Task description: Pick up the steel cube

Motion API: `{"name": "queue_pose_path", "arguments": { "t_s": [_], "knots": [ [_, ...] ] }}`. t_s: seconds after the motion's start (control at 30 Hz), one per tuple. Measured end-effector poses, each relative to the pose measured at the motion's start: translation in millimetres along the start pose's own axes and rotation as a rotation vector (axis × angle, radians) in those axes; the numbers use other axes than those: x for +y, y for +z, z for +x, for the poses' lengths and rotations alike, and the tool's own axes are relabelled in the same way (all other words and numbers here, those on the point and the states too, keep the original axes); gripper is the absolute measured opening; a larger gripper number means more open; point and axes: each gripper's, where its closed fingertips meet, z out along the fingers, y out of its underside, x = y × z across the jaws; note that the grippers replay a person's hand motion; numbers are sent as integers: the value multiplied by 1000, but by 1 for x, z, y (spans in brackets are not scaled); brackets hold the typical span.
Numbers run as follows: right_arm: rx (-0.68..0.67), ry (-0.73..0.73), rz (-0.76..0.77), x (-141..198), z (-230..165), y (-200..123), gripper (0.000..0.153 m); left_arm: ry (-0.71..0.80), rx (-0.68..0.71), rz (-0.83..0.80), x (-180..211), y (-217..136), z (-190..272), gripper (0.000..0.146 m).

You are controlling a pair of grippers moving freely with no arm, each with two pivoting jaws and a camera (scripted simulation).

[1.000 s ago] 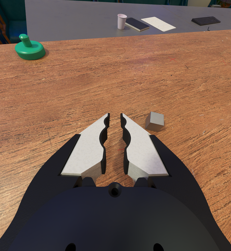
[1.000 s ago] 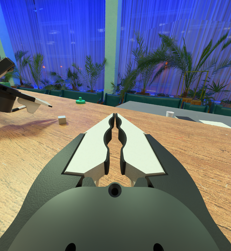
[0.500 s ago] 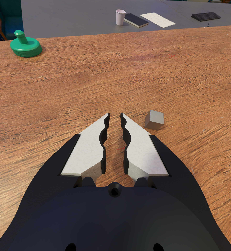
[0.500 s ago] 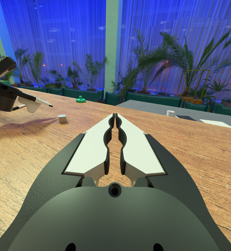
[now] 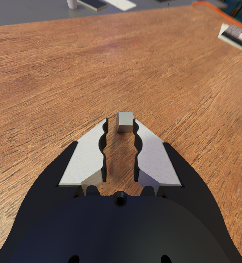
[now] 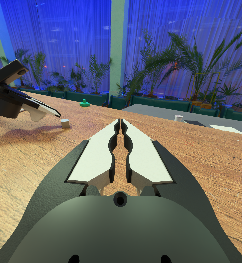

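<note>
The steel cube (image 5: 125, 122) is a small grey block on the wooden table (image 5: 74, 71). In the left wrist view it shows between my left gripper's (image 5: 120, 120) fingertips, close against the right finger (image 5: 146, 149). The left gripper is open and empty. In the right wrist view the cube (image 6: 65, 123) sits at the left, and the left gripper (image 6: 57, 114) hovers tilted just above and behind it, without touching it. My right gripper (image 6: 120, 120) is shut and empty, low over the table, well to the right of the cube.
A green knob (image 6: 84, 103) stands near the table's far edge. A grey table (image 6: 153, 112) behind holds a white cup (image 6: 178, 117), a dark notebook (image 5: 92, 4) and paper. An orange cable (image 5: 217, 12) runs at the far right corner.
My left gripper has opened wider and swung right and forward, so the cube now shows between its fingertips instead of to their right. The right gripper has stayed still.
</note>
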Motion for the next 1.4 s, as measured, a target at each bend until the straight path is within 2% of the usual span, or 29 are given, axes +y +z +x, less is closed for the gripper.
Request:
{"name": "queue_pose_path", "arguments": {
  "t_s": [0.07, 0.3, 0.37, 0.4, 0.43, 0.57, 0.8, 1.0, 1.17, 1.4],
  "knots": [
    [1, 0, -1, 0, 0, 0, 1, 45, -40, -54, 5, 9, 3, 48],
    [-1, -3, -11, 1, -1, 1, 1, 236, -269, -196, 15, 31, 6, 49],
    [-1, -7, -14, 2, -1, 1, 1, 282, -321, -223, 17, 32, 3, 42],
    [-1, -9, -15, 2, -1, 2, 1, 301, -337, -227, 16, 30, 3, 32],
    [-1, -11, -15, 2, -1, 2, 1, 303, -336, -228, 17, 29, 2, 30],
    [-1, -13, -13, 2, -2, 1, 1, 227, -332, -198, 14, 21, -8, 29],
    [-2, -10, -4, 0, -1, 1, 0, 30, -402, 2, -8, -11, -39, 28],
    [-1, -10, -1, 0, -1, 0, 0, -19, -433, 110, -21, -27, -48, 28],
    [-1, -8, 5, -1, -1, 0, 0, -40, -521, 116, -19, -38, -63, 28],
    [-3, -5, 10, -1, -1, -1, 1, -86, -523, 61, -5, -43, -79, 28]
  ]
}}
